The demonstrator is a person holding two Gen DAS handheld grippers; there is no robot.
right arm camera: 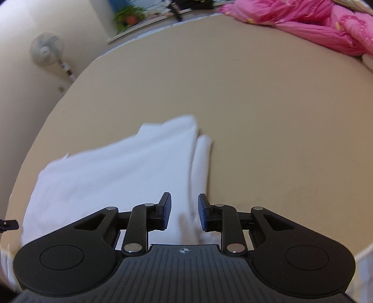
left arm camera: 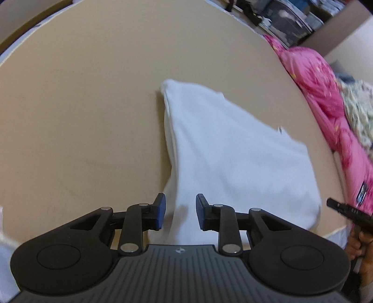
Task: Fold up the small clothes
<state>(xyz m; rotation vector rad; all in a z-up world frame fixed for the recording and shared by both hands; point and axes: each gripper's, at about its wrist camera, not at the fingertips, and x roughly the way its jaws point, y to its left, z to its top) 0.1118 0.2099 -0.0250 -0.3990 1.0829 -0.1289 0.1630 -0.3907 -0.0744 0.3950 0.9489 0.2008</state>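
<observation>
A white garment (left arm camera: 233,151) lies folded on the tan table (left arm camera: 81,105), its folded edge running along its left side. My left gripper (left arm camera: 180,211) is open just above the garment's near edge, holding nothing. In the right wrist view the same white garment (right arm camera: 116,167) lies at lower left with its folded edge on the right. My right gripper (right arm camera: 184,212) is open above that near edge, empty. The tip of the right gripper (left arm camera: 345,209) shows at the right edge of the left wrist view.
Pink bedding (left arm camera: 326,93) lies along the table's far right edge, also in the right wrist view (right arm camera: 303,18). Shelves with clutter (left arm camera: 291,21) stand behind. A fan (right arm camera: 46,50) and a potted plant (right arm camera: 128,16) stand beyond the table.
</observation>
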